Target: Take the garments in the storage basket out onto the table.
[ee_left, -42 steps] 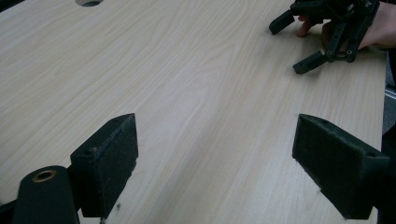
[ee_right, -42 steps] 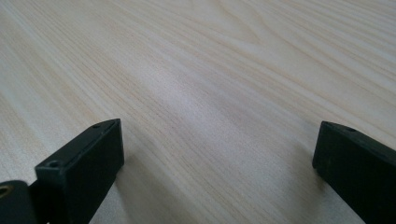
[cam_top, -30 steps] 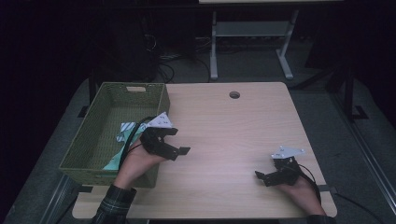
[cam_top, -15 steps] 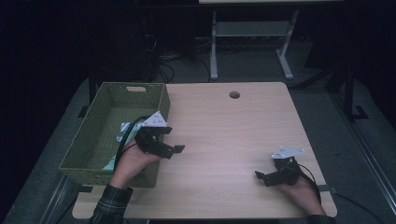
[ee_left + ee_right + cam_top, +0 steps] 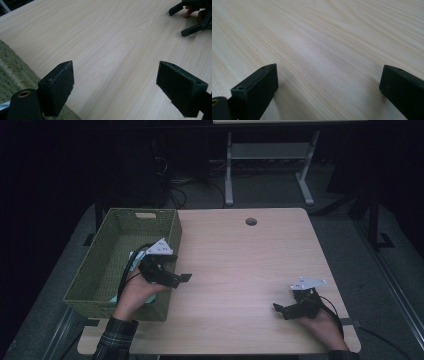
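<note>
Right tool (image 5: 289, 309) sits low by the near right corner of the table (image 5: 240, 270), jaws spread wide, nothing between them, just bare wood ahead. Over on the left, the left tool (image 5: 176, 272) hangs at the basket's (image 5: 107, 255) right wall near the table's left edge, jaws also spread and empty, pointing out across the wood. Looks to me like a lull between picks; the next move probably means dipping back into the basket for that pale item (image 5: 134, 256), partly hidden behind the hand. Count: two tools, one green woven basket, one round hole (image 5: 251, 221) near the far edge.
</note>
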`<state>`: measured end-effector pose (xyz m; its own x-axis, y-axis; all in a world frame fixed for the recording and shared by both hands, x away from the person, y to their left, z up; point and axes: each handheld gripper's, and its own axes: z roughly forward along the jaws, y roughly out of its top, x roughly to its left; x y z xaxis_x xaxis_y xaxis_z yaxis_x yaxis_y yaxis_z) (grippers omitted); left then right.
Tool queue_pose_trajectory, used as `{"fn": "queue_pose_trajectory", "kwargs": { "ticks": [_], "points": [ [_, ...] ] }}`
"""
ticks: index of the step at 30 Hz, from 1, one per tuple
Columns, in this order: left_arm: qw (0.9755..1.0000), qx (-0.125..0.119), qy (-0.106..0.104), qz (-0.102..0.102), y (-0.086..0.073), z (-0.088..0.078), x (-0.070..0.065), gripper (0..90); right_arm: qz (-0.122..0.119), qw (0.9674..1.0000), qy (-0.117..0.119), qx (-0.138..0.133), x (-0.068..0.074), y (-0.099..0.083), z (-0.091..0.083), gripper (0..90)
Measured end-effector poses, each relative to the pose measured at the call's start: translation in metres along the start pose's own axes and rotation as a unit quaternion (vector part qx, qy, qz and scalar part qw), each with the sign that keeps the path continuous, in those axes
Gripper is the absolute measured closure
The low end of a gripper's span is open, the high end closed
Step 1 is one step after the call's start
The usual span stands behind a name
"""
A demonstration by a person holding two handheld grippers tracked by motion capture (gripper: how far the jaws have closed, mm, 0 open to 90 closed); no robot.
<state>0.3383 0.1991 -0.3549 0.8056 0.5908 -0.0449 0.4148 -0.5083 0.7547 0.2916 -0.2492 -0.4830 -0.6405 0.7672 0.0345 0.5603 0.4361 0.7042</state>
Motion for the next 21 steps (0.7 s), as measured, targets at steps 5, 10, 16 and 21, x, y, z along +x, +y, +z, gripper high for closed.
{"fn": "queue_pose_trajectory", "kwargs": {
  "ticks": [5, 10, 16, 21],
  "points": [
    [1.0, 0.0, 0.007, -0.003, -0.003, -0.005, 0.006, 14.1, 0.0, 1.0, 0.0, 0.0, 0.0, 0.0, 0.0, 1.7],
    [0.9999, -0.004, 0.012, -0.01, -0.007, -0.009, 0.011, 14.1, 0.0, 1.0, 0.0, 0.0, 0.0, 0.0, 0.0, 1.7],
    [0.9997, -0.003, 0.018, -0.016, -0.011, -0.011, 0.016, 14.1, 0.0, 1.0, 0.0, 0.0, 0.0, 0.0, 0.0, 1.7],
    [0.9994, -0.017, 0.02, -0.022, -0.015, -0.014, 0.02, 14.1, 0.0, 1.0, 0.0, 0.0, 0.0, 0.0, 0.0, 1.7]
  ]
}}
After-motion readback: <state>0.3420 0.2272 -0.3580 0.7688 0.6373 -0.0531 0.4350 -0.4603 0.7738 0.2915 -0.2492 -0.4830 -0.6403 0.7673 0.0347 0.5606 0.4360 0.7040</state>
